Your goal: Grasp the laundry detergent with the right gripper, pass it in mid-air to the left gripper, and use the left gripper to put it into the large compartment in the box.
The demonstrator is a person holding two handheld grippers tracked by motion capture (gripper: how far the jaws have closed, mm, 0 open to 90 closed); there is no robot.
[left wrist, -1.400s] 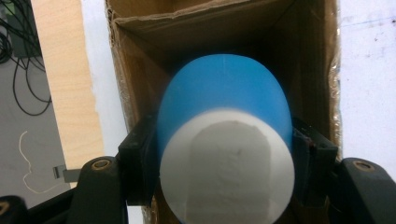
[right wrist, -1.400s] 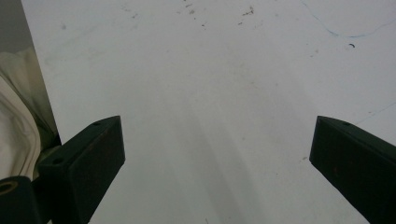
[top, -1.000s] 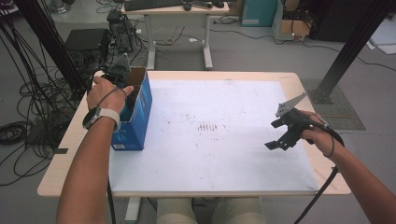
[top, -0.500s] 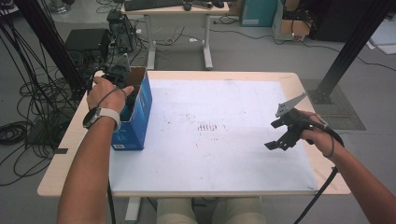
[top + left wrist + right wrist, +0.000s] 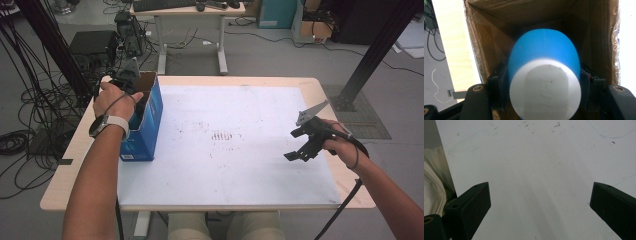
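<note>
My left gripper (image 5: 544, 87) is clamped on a blue cup (image 5: 544, 57): in the left gripper view, both black jaws press against its sides, one on each flank. The cup points away from the camera, its white base (image 5: 545, 87) nearest the lens and its blue wall receding into the carton. The cup sits inside the open cardboard box (image 5: 486, 50), with brown inner walls around it on all sides. In the high view, my left hand (image 5: 114, 97) holds the gripper over the open top of this box (image 5: 145, 125), whose outer faces are blue. The box stands at the left edge of the white table mat (image 5: 225, 165).

My right gripper (image 5: 540, 207) is spread wide and holds nothing: in the right gripper view, its two jaws stand far apart over bare white surface. In the high view, this gripper (image 5: 302, 147) hovers near the right edge of the mat, well apart from the box. The mat lies on a light wooden table (image 5: 65, 185).
</note>
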